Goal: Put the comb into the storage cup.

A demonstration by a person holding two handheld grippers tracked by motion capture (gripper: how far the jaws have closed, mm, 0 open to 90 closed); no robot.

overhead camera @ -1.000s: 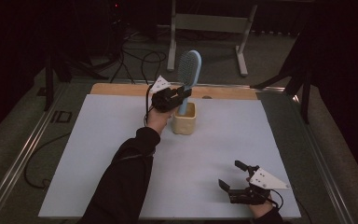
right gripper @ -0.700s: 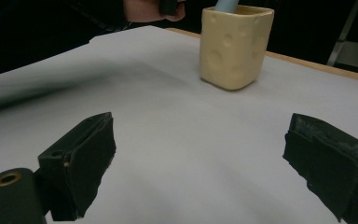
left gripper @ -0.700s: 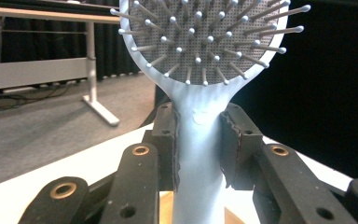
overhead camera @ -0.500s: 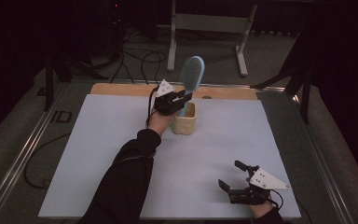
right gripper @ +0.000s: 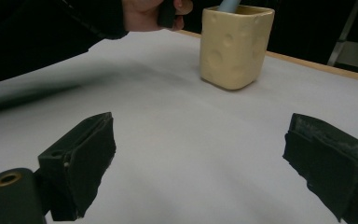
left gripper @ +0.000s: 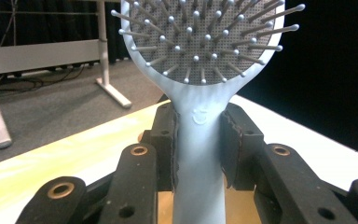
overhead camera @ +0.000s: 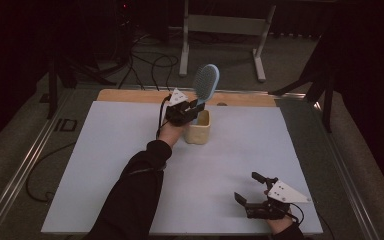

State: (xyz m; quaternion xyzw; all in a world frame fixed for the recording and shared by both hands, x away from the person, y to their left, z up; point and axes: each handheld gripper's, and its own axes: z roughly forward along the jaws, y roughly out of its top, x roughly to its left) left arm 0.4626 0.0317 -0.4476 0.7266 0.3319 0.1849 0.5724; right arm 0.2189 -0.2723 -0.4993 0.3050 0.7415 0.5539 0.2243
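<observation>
Left gripper (overhead camera: 194, 111), upper centre of the high view: jaws closed partway, both pads pressed on the handle of the brush (overhead camera: 206, 82). In the left gripper view the pads (left gripper: 235, 140) flank the pale blue handle just below the bristled head (left gripper: 205, 37), which stands upright above them.

Right gripper (overhead camera: 250, 187), lower right of the high view: jaws spread wide, nothing between them. In the right gripper view the two pads (right gripper: 86, 158) hover over bare white sheet.

Brush: one, pale blue, head up, handle running down into the cup (overhead camera: 198, 131).

Cup: one, cream-yellow, squarish with round dimples, standing on the sheet at upper centre of the high view, touching the left hand (overhead camera: 172, 132); upper centre-right of the right gripper view (right gripper: 235, 44).

Sheet (overhead camera: 105, 165): one, white, covering the table.

Grippers: two.
</observation>
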